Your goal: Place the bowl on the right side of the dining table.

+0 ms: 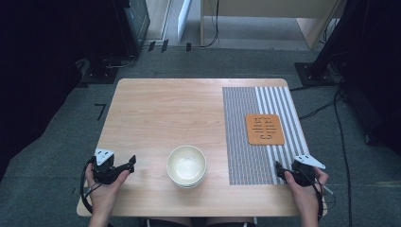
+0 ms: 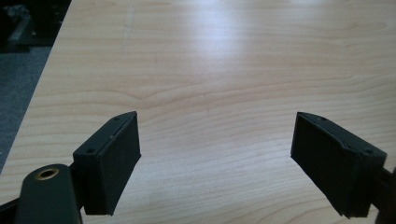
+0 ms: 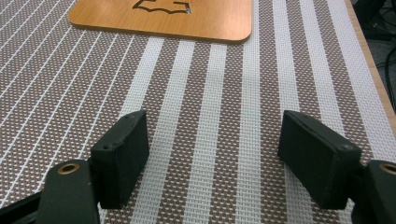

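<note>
High view: stacked bowls (image 1: 186, 165) lower centre of bench (image 1: 156, 109)
Rigid, slippery, breakable; grip the rim; both hand-held grippers, left (image 1: 126, 163) and right (image 1: 280, 171), gape wide, empty

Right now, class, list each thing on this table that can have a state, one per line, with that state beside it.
Stack of bowls: upright, nested, top bowl empty.
Wooden trivet: flat on the placemat.
Striped placemat: spread flat on the table.
Left gripper: open, holding nothing, over bare wood.
Right gripper: open, holding nothing, over the placemat.
</note>
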A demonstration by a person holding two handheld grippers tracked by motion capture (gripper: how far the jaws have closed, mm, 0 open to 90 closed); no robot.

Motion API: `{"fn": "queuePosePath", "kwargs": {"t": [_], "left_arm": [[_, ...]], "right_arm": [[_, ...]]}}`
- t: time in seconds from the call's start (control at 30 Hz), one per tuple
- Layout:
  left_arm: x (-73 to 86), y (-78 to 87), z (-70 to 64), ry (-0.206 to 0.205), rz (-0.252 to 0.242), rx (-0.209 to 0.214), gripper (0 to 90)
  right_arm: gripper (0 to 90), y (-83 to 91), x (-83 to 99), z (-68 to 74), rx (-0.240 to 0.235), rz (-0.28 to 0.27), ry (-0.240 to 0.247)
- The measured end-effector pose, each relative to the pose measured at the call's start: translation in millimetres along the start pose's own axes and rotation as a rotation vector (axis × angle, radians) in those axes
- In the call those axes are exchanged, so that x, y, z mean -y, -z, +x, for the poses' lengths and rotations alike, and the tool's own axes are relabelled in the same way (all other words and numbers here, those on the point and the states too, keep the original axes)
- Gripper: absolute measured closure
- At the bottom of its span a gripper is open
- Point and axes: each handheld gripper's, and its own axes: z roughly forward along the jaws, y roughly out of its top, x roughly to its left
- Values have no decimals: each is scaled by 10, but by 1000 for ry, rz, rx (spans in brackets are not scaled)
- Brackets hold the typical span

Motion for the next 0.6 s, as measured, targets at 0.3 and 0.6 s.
{"fn": "queuePosePath", "kwargs": {"t": [0.3, 0.6], "left_arm": [[-89, 85, -70, -8, -30, 19, 155], [-122, 90, -252, -54, -25, 64, 156]], "right_arm": [[242, -1, -1, -1, 0, 0, 0], [246, -2, -3, 6, 7, -2, -7]]}}
